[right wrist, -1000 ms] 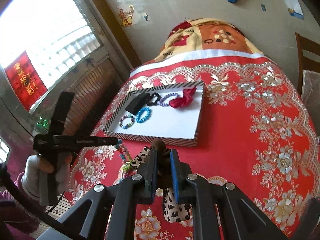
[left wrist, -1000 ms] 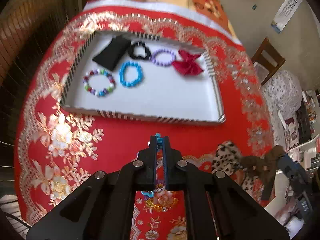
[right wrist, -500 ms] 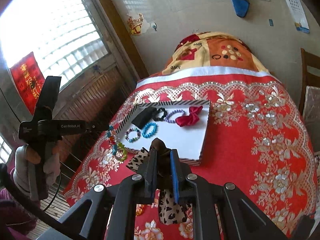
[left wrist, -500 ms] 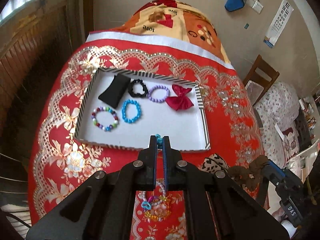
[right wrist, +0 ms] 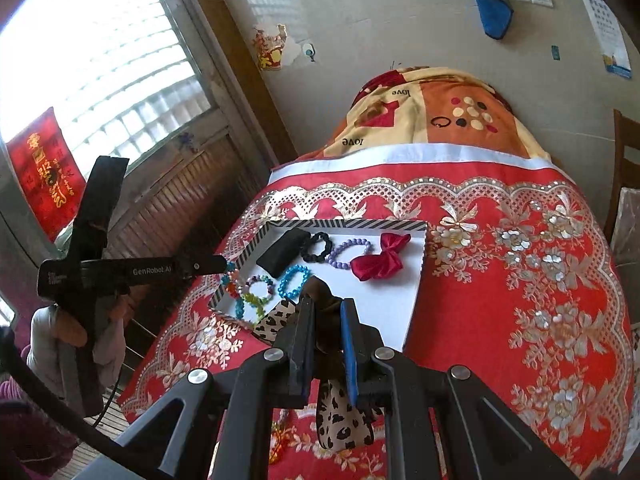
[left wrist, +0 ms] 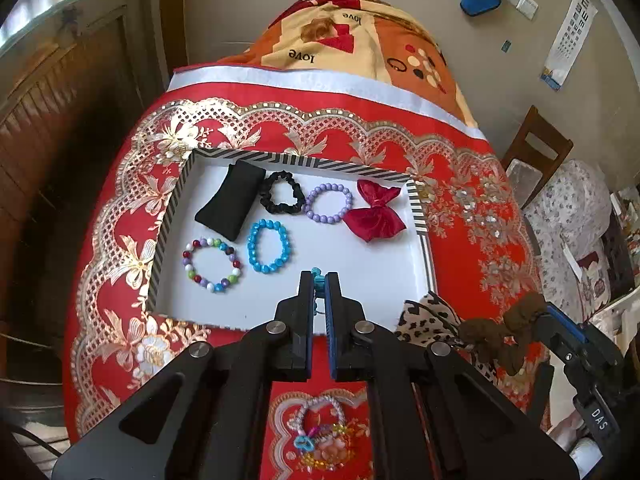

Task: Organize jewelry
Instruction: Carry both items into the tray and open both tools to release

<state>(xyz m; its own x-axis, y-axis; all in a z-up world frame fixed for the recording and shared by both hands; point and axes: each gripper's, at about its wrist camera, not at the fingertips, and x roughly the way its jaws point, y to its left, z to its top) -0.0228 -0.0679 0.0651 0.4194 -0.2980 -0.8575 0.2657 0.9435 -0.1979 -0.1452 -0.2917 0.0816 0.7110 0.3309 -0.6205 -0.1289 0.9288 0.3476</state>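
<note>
A white tray with a striped rim (left wrist: 422,216) (right wrist: 416,304) lies on the red tablecloth. In it are a black pouch (left wrist: 232,204), a black scrunchie (left wrist: 280,193), a purple bead bracelet (left wrist: 329,203), a red bow (left wrist: 374,214), a blue bracelet (left wrist: 269,245) and a multicoloured bracelet (left wrist: 212,266). My left gripper (left wrist: 318,280) is shut on a colourful bead string, which hangs over the tray's near left corner in the right wrist view (right wrist: 240,292). My right gripper (right wrist: 326,308) is shut on a brown and leopard-print bow (right wrist: 344,416), held above the cloth near the tray's front edge.
A pink hair tie with coloured beads (left wrist: 320,428) lies on the cloth below my left gripper. A patterned blanket (left wrist: 360,48) covers the far end. A wooden chair (left wrist: 536,148) stands at the right, a window and wooden panelling (right wrist: 120,80) at the left.
Both grippers have risen and pulled back, so the tray looks smaller and farther. The bead string has lifted off the cloth with my left gripper. Both stay shut.
</note>
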